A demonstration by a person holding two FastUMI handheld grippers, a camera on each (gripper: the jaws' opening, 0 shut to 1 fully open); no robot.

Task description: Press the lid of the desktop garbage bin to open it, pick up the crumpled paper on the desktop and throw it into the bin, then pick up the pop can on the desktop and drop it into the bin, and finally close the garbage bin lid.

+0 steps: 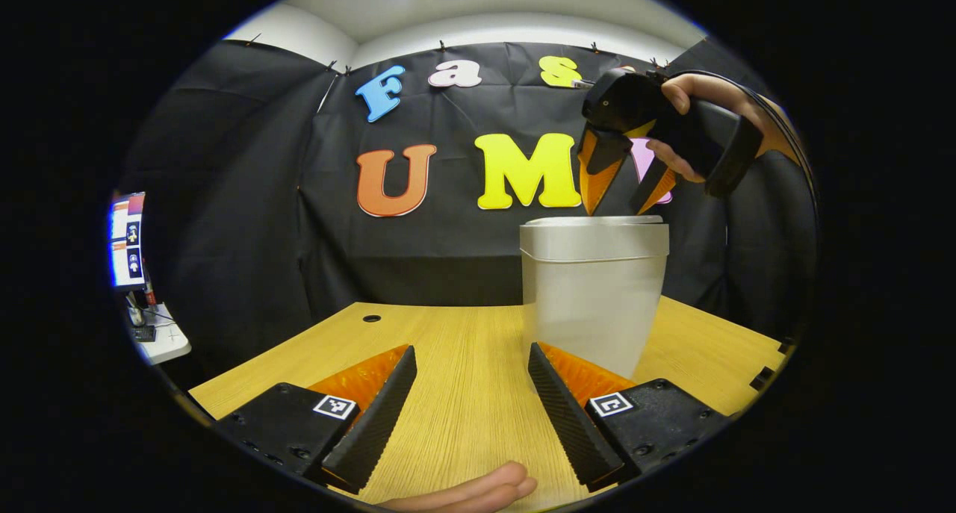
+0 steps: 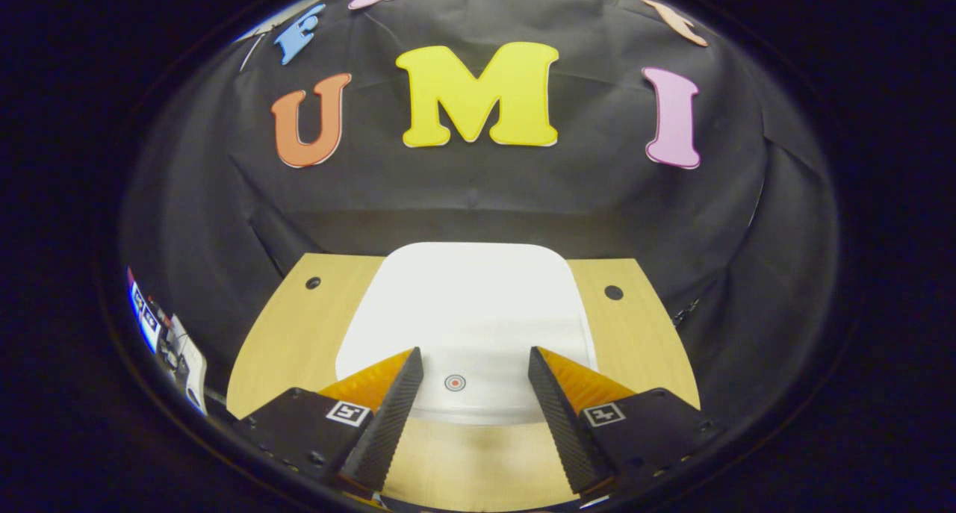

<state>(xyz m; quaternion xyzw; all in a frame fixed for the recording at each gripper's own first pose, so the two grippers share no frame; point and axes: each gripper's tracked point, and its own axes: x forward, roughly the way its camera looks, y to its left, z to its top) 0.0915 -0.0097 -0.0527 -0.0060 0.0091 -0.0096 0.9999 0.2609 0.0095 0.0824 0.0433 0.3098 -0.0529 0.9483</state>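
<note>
A white desktop bin stands on the wooden table, and its flat lid lies down on it. In the left gripper view a hand holds my right gripper straight over the bin, fingers pointing down at the lid and spread open. Whether the tips touch the lid I cannot tell. The right gripper view looks down on the lid, with a small round mark between the open fingers of my right gripper. My left gripper hovers low over the table in front of the bin, open and holding nothing.
A monitor and a white side table stand off to the left past the table edge. The tabletop has cable holes at its back corners. A person's finger shows under my left gripper.
</note>
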